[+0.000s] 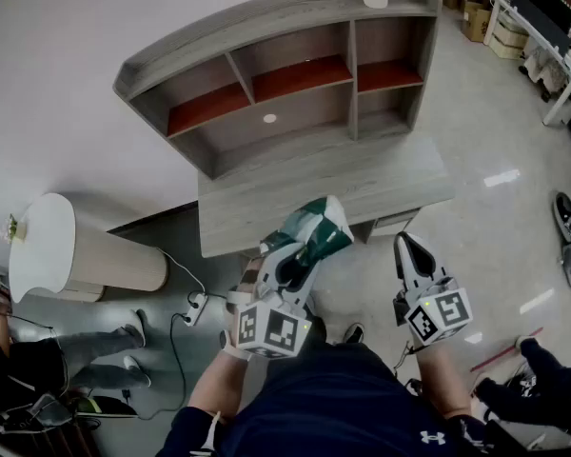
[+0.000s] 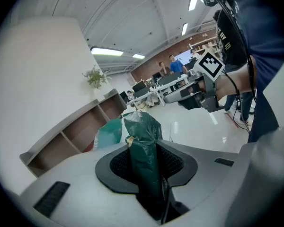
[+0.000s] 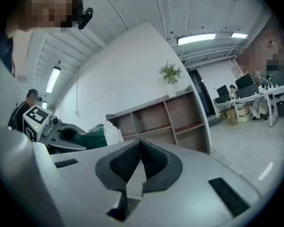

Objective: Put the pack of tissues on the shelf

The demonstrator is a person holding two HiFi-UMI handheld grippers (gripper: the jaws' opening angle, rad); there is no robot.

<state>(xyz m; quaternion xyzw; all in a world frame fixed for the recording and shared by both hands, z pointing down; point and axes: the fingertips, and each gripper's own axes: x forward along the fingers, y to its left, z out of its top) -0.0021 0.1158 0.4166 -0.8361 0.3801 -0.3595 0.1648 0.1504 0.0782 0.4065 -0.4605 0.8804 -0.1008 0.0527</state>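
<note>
Shiny floor (image 1: 495,141) lies all around. The left gripper (image 2: 149,167) is squeezed tight on the green pack of tissues (image 2: 143,136) — soft, light and squashy, with a slippery wrap, so its middle looks best to hold. The pack sticks out past the jaws, up in the air, not yet at the wooden shelf (image 1: 295,79). The right gripper (image 3: 139,150) is closed on nothing.

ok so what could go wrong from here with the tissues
The left gripper pinches only a narrow part of the green tissue pack, with the bulk past the jaws; it could slip or swing. The shelf compartments look narrow, so the pack may catch on a divider.
</note>
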